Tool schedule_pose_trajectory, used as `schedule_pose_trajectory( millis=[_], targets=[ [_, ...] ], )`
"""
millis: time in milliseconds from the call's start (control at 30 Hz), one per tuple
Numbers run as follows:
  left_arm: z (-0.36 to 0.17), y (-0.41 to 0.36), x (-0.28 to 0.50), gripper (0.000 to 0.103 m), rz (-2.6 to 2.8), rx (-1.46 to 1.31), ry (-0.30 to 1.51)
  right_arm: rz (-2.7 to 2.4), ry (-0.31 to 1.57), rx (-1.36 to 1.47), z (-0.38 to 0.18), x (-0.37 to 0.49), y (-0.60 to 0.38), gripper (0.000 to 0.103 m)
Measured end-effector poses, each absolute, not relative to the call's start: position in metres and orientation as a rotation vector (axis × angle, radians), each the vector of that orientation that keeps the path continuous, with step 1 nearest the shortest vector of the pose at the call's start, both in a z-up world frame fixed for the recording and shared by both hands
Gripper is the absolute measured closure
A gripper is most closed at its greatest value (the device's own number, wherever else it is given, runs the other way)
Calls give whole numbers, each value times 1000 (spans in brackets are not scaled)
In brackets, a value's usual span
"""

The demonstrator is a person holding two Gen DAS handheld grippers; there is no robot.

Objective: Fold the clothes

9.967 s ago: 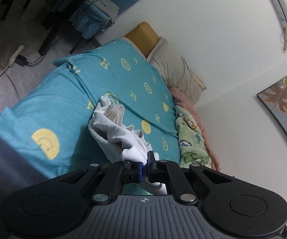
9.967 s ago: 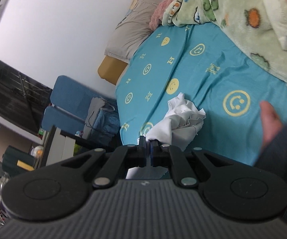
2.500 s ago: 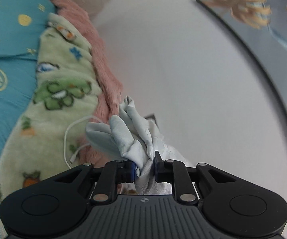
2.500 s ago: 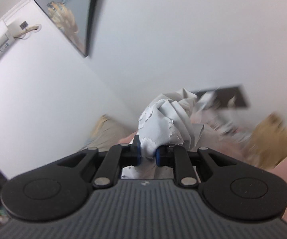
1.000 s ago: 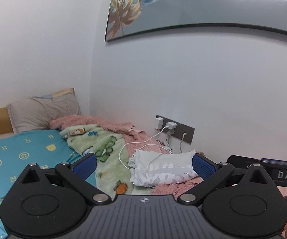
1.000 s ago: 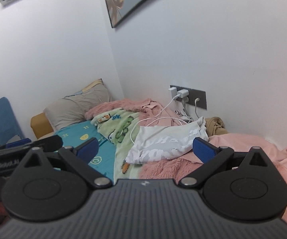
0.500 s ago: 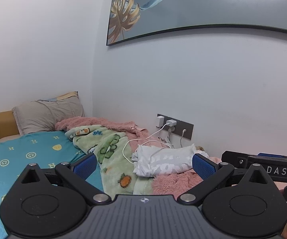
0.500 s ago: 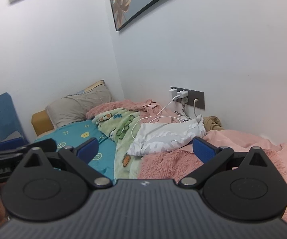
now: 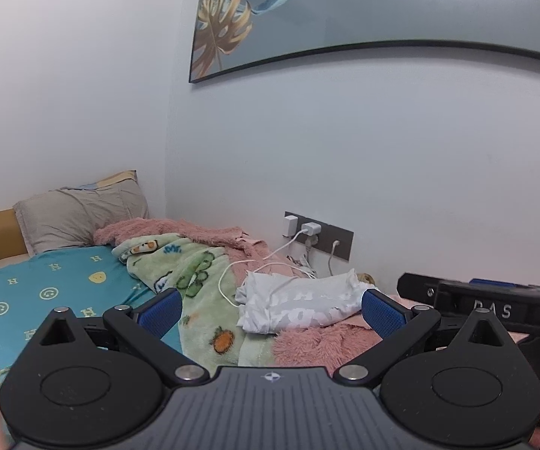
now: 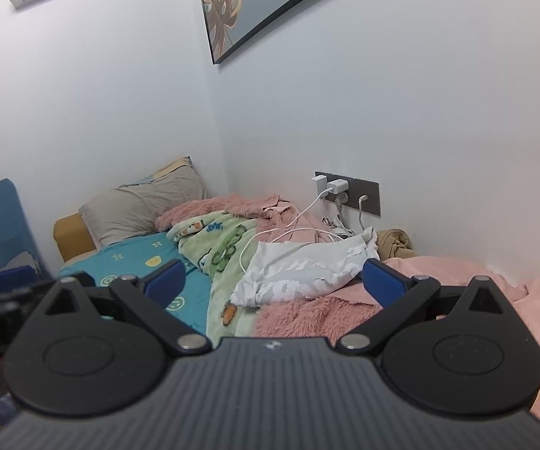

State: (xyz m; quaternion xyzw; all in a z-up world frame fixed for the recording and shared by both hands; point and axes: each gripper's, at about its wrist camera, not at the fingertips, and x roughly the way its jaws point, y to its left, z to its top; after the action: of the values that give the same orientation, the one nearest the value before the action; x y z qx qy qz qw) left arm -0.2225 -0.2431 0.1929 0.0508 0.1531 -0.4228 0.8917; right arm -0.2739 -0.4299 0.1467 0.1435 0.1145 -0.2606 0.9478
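Observation:
A folded white garment with grey lettering (image 9: 300,305) lies on the pink fluffy blanket (image 9: 326,341) by the wall; it also shows in the right wrist view (image 10: 307,270). My left gripper (image 9: 270,311) is open and empty, held back from the garment. My right gripper (image 10: 273,281) is open and empty too, also back from it. The right gripper's body shows at the right edge of the left wrist view (image 9: 495,303).
A white charging cable (image 9: 232,273) runs from the wall socket (image 9: 318,234) over the garment. A green cartoon blanket (image 9: 187,273), a teal smiley sheet (image 9: 45,292) and a grey pillow (image 9: 78,217) lie to the left. A tan cloth (image 10: 395,245) sits near the wall.
Both grippers held the white garment shut 2.5 s ago; they let it go onto the pink blanket. Over the last second both open grippers have drawn back from it.

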Motion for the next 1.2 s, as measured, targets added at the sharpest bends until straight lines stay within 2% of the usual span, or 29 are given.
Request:
schedule_pose_trajectory(
  millis=[467,767,1200],
  targets=[
    [174,-259,-222,0,-838,191,297,-567,285,272,129,-266,-438,1],
    [158,-260,-188,0,-782,129,367,-587,293,237,131,-277,-431,0],
    [153,-229,-200,0,-748,77,334,-568,299,185,127,-275,-409,0]
  ],
)
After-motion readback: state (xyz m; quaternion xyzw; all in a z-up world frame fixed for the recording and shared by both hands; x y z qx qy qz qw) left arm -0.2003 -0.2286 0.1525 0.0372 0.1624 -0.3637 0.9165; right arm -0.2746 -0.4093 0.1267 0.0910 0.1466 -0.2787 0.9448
